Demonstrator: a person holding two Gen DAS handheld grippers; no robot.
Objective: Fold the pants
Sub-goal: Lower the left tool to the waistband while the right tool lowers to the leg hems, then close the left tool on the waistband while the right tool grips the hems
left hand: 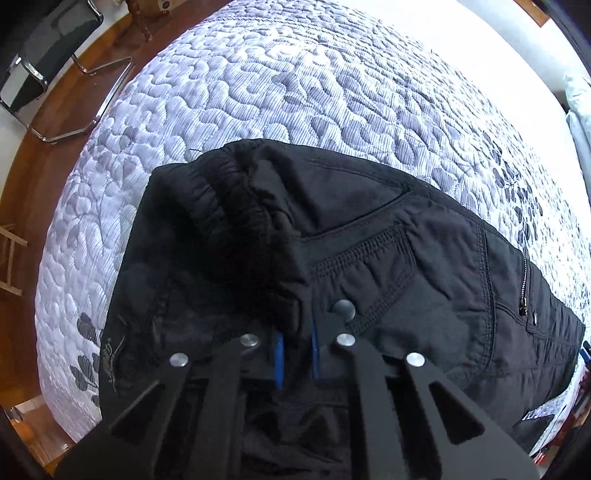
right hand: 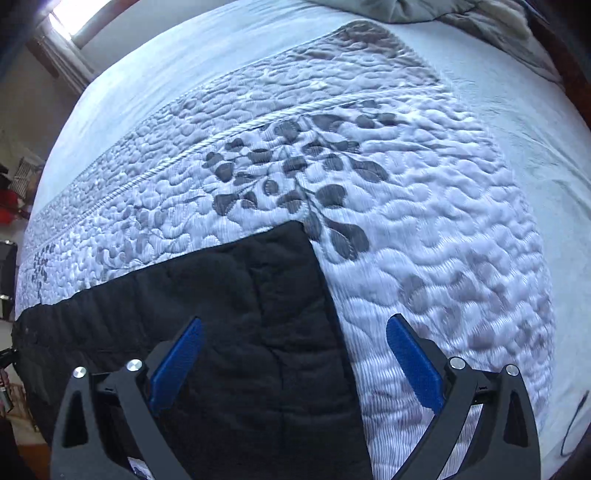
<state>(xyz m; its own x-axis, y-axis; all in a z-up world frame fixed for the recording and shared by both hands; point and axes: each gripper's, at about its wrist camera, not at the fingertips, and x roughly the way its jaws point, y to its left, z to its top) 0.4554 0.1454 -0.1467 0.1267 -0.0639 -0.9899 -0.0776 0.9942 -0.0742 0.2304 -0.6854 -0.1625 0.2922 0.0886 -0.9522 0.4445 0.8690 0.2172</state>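
Observation:
Black padded pants [left hand: 406, 258] lie across the quilted bed [left hand: 295, 92], with the elastic waistband bunched up at the upper left and a zip pocket at the right. My left gripper [left hand: 297, 343] points down onto them. Its blue pads are shut on a thick fold of black fabric just below the waistband. In the right wrist view the hem end of the pants [right hand: 240, 295] lies flat on the quilt [right hand: 406, 221]. My right gripper [right hand: 294, 320] hangs open above the hem's right edge, one blue pad over the cloth and the other over the quilt, holding nothing.
A metal-framed chair [left hand: 44, 48] stands on the wooden floor [left hand: 22, 184] beyond the bed's left edge. A grey blanket [right hand: 424, 11] lies bunched at the far end of the bed. A dark cable [right hand: 576, 424] lies at the right rim.

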